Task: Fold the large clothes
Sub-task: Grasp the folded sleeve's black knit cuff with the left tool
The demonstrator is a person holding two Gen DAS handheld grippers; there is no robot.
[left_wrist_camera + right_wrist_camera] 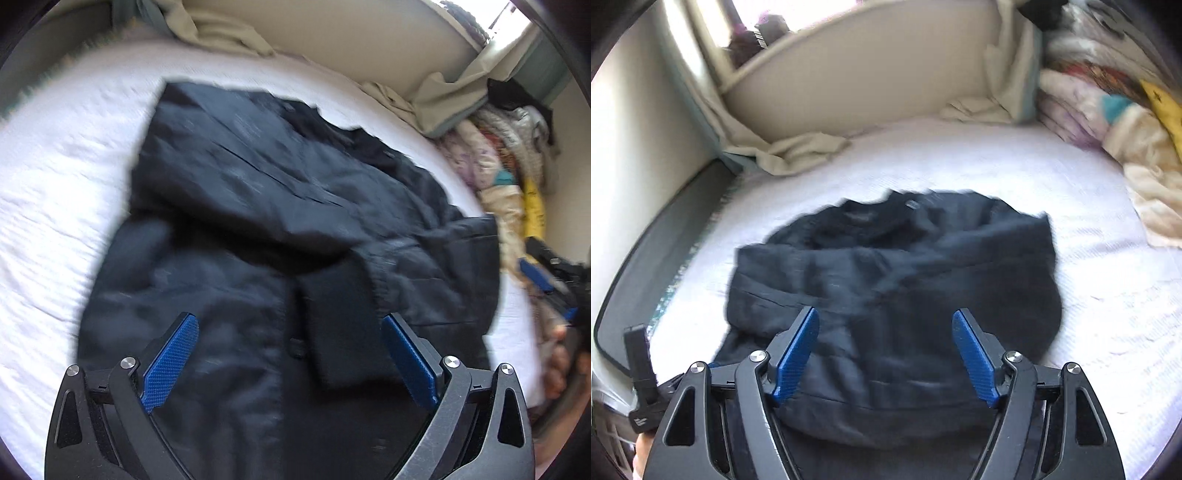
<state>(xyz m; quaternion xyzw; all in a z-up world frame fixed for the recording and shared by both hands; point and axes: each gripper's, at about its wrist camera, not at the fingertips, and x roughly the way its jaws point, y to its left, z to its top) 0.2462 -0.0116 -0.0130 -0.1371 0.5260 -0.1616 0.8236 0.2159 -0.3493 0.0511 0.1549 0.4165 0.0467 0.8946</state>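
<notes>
So here's my view: the dark jacket point(280, 229) is spread out on the white bed sheet point(55, 192), right under and ahead of my left gripper point(290, 325). That one's spread wide, blue pads apart with nothing between them, just hanging over the lower part of the jacket. One sleeve is folded across the front, and its knit cuff point(340, 325) sits right in the gap between my left fingers, a bit toward the right finger. Can't tell if the fingertips actually touch the fabric, everything's kinda motion-blurred.

My right gripper point(886, 328) is released too, pads wide apart and nothing in them, pointed at the same jacket point(894, 280), which lies just ahead of it and below. From this side the collar end is the far end, the hem is closest to me.

Off to the right of my left gripper I can see the other gripper point(546, 280), beside the jacket's edge. A pile of mixed laundry point(1108, 110) is heaped far ahead and to the right, and some beige cloth point(798, 147) is bunched up far ahead-left along the headboard point(857, 74).
</notes>
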